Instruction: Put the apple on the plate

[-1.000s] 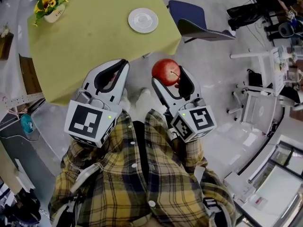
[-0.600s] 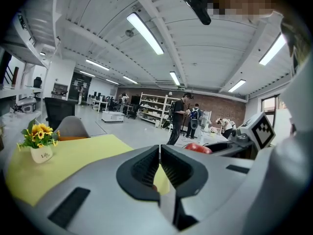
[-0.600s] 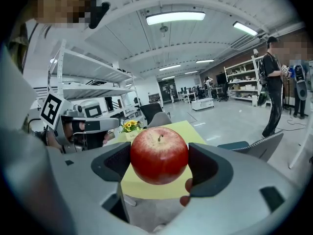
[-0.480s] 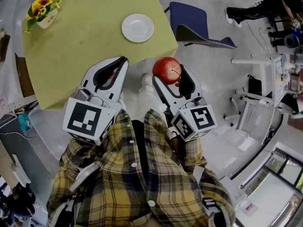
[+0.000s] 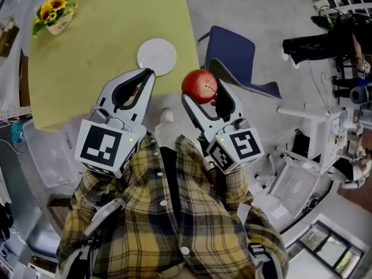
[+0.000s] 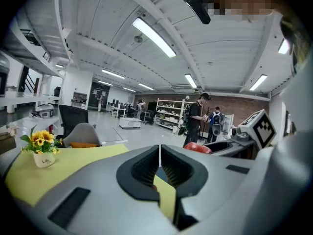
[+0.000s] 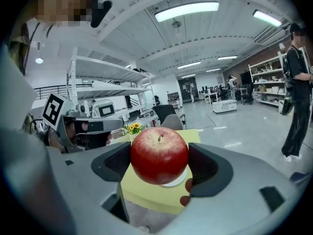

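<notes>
A red apple [image 5: 199,86] is clamped between the jaws of my right gripper [image 5: 203,90], held in the air just off the near right edge of the yellow-green table [image 5: 87,45]. In the right gripper view the apple [image 7: 159,154] fills the jaws, and a sliver of the white plate [image 7: 173,183] shows beneath it. The plate [image 5: 157,56] sits empty near the table's right edge, a little ahead and left of the apple. My left gripper [image 5: 149,74] hovers over the table's near edge beside the plate, jaws pressed together with nothing between them [image 6: 160,165].
A vase of sunflowers [image 5: 53,10] stands at the table's far left corner. A blue chair [image 5: 233,56] stands right of the table, close to the apple. Desks and equipment crowd the right side. Two people [image 6: 198,117] stand far off in the hall.
Table and plate have drawn closer to both grippers. The left jaws now reach over the table's edge. The apple stays gripped in the right gripper.
</notes>
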